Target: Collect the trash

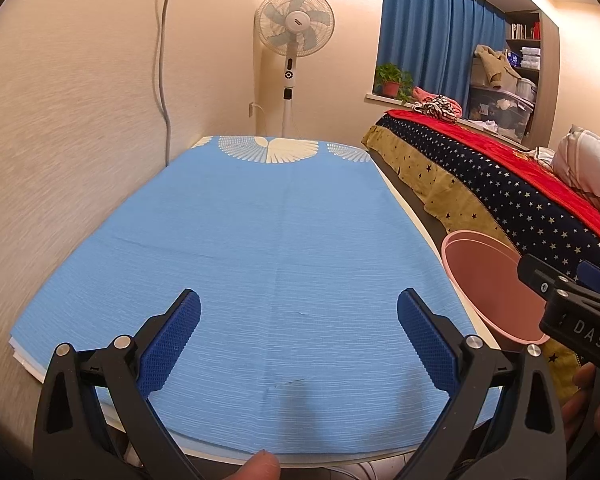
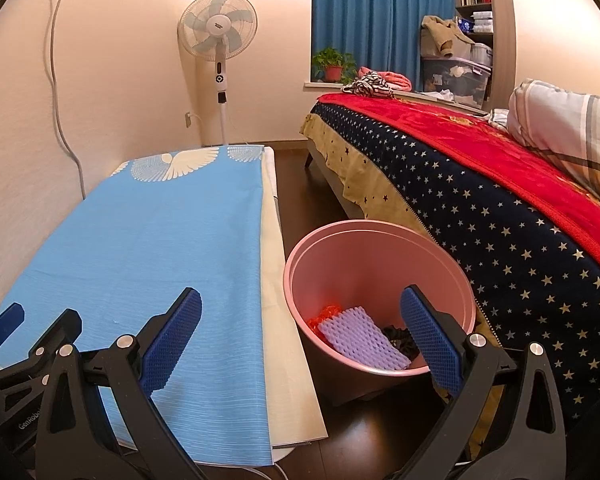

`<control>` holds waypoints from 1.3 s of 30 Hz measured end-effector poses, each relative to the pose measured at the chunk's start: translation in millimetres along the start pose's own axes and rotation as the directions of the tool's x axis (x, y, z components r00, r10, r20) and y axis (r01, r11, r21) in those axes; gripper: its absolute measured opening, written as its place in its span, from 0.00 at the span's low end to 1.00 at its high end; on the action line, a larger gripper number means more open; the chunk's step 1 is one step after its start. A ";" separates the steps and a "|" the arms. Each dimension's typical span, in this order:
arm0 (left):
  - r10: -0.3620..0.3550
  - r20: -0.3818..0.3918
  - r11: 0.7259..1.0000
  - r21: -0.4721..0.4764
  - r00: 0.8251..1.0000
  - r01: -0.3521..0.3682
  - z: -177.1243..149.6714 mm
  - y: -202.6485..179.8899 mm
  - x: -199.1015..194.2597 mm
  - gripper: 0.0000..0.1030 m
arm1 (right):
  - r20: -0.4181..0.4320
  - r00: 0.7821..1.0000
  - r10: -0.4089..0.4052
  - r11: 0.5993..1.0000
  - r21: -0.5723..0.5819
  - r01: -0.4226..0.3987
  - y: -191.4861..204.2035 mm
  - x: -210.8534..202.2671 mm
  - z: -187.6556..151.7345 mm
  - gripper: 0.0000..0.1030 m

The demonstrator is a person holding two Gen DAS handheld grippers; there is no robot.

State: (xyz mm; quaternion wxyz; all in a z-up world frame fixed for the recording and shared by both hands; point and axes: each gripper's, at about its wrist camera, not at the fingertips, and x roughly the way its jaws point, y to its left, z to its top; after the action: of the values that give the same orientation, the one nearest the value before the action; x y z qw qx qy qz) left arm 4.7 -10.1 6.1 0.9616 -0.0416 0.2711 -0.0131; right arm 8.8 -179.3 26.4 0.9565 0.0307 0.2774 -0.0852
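A pink bin stands on the dark floor between the table and the bed; it also shows in the left wrist view. Inside lie a purple foam net, an orange net and a dark crumpled item. My left gripper is open and empty above the blue tablecloth. My right gripper is open and empty, spanning the table edge and the bin; it also shows at the right of the left wrist view.
A bed with a starred navy and red blanket runs along the right. A standing fan stands at the far wall. A potted plant sits on the windowsill by blue curtains. The wall borders the table's left side.
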 end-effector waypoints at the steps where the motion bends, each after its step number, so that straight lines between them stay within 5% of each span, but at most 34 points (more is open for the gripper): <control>1: 0.000 0.000 1.000 0.000 1.000 0.000 0.5 -0.1 -0.3 0.92 | 0.000 1.000 0.000 1.000 -0.001 0.000 0.3 -0.2 0.0 0.95; 39: 0.009 -0.001 1.000 0.019 1.000 -0.009 1.2 -4.0 1.4 0.92 | -0.002 1.000 0.001 1.000 0.000 -0.001 0.9 -0.2 0.0 0.95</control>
State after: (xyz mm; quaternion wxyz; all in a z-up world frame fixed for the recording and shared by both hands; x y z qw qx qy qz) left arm 6.6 -14.0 6.7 0.9618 -0.0310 0.2718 -0.0113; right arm 8.8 -178.4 26.5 0.9562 0.0308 0.2783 -0.0847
